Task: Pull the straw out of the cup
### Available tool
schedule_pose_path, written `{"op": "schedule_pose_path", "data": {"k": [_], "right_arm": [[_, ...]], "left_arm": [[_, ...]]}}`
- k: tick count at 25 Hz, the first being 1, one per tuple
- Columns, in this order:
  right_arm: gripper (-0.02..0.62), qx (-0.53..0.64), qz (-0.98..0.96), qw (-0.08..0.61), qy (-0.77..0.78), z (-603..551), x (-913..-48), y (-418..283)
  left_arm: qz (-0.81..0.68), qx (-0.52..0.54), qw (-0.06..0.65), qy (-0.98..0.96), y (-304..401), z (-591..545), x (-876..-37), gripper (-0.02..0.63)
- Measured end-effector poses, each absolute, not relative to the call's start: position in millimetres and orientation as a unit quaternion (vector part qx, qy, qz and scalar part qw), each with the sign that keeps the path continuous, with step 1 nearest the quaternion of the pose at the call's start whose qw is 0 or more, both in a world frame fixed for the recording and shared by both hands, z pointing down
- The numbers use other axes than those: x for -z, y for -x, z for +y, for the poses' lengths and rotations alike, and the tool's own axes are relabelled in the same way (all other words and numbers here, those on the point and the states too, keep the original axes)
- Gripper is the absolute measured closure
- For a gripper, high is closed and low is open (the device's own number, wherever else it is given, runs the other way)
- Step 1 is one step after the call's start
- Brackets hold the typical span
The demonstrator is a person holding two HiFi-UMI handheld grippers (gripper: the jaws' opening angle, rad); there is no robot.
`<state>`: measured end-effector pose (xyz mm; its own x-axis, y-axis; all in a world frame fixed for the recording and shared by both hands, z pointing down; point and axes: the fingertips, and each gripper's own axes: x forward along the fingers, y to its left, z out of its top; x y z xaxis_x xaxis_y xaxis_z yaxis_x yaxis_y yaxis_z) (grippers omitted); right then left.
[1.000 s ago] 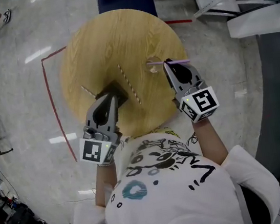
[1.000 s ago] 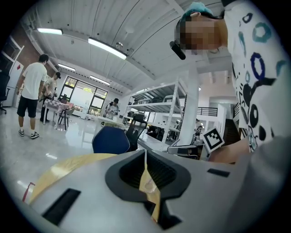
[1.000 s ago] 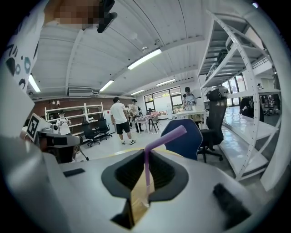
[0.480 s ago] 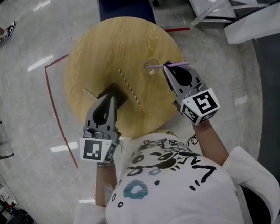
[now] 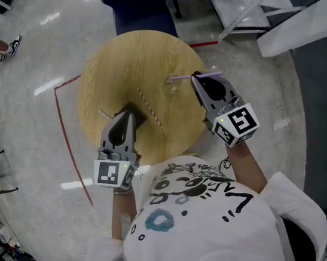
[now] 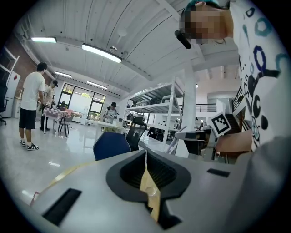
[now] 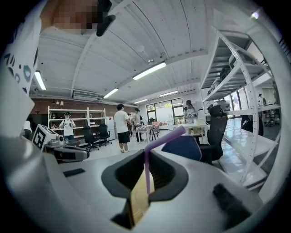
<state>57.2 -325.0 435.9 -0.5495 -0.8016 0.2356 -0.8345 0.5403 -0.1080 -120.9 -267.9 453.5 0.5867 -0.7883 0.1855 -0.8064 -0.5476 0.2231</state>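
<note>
Round wooden table (image 5: 135, 58) below me on a glossy pale floor, a blue chair (image 5: 139, 3) at its far edge and a red tape line (image 5: 62, 129) on the floor to the left. Okay, right gripper (image 5: 195, 79) first: its jaws are pressed together on the purple straw (image 5: 180, 77), and the right gripper view confirms it. The straw (image 7: 163, 140) rises out of the pinch between the pads and bends off to the right at its top. From the head view the straw lies nearly level above the table's right side. Its left end reaches over the clear cup (image 5: 172, 85), which is faint against the wood. I can't tell whether that tip is inside the cup or just above it.

Now the left gripper (image 5: 135, 108): it's over the near left part of the table, and in its own view the left gripper (image 6: 145, 168) has its jaws closed flat against each other with nothing between them. Just beside it a striped paper straw (image 5: 149, 108) lies loose on the wood, and a shorter stick (image 5: 105, 112) lies off to its left.
</note>
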Motion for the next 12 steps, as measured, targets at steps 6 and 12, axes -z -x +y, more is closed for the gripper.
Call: {"op": "schedule_pose_path", "data": {"k": [6, 12], "right_arm": [[0.548, -0.084, -0.877, 0.061, -0.469, -318.0, -407.9, -59.0], [0.548, -0.065, -0.879, 0.051, -0.470, -306.8, -384.9, -65.2]], "left_arm": [[-0.448, -0.032, 0.135, -0.883, 118.3, -264.4, -444.2, 0.588], [-0.456, -0.033, 0.131, -0.880, 114.8, -261.9, -434.0, 0.588]]}}
